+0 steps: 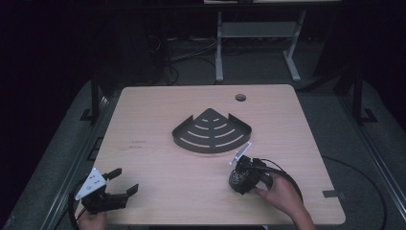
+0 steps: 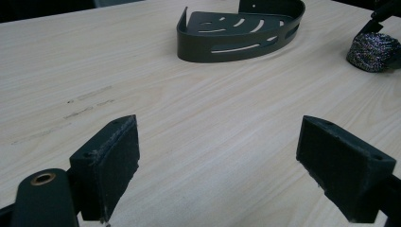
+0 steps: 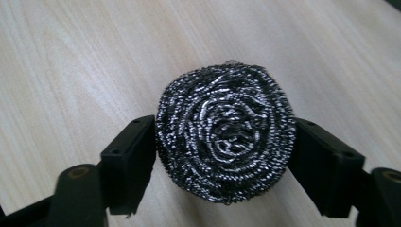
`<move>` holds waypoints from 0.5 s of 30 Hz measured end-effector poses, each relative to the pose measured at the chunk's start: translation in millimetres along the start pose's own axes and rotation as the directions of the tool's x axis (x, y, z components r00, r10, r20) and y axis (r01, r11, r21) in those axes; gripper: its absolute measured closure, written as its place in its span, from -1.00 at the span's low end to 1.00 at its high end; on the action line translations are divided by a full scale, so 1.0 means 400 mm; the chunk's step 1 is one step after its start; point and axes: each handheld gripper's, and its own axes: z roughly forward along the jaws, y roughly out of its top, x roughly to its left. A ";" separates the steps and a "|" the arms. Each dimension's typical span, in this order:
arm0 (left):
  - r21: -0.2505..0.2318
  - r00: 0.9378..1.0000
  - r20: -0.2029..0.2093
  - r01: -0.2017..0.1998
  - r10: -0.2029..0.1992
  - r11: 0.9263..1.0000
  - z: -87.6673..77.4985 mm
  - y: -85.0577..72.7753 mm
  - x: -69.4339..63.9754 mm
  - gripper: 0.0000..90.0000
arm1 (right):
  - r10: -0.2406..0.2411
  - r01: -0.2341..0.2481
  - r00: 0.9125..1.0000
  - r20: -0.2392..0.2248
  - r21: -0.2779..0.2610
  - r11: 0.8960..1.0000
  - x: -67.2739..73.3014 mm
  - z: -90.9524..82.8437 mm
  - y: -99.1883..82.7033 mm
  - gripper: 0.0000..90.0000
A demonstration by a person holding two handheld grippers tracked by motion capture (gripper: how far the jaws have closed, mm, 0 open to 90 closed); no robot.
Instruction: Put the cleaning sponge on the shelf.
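Your right gripper (image 3: 226,142) angled down near the table's near edge, pinching the scourer (image 3: 226,135), your left gripper (image 2: 217,161) spread, level at the near-left corner.

We can't see the steel scourer's (image 3: 226,132) flanks, hidden behind the right gripper's (image 3: 226,156) pads (underside too); rack (image 2: 241,33) far rim cropped beyond left gripper's (image 2: 217,156) fingers.

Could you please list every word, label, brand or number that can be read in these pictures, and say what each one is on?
There is no readable text.
The wooden table bears faint dark marks, too smudged to read as letters.
The black corner shelf has curved slots, no label.
The steel wool scourer, pressed between the right gripper pads, carries no print.
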 end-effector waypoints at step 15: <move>-0.002 1.000 -0.002 0.002 -0.002 1.000 -0.001 0.000 0.001 -0.70 | -0.028 0.028 1.000 -0.008 0.017 0.999 0.006 0.000 0.011 -0.27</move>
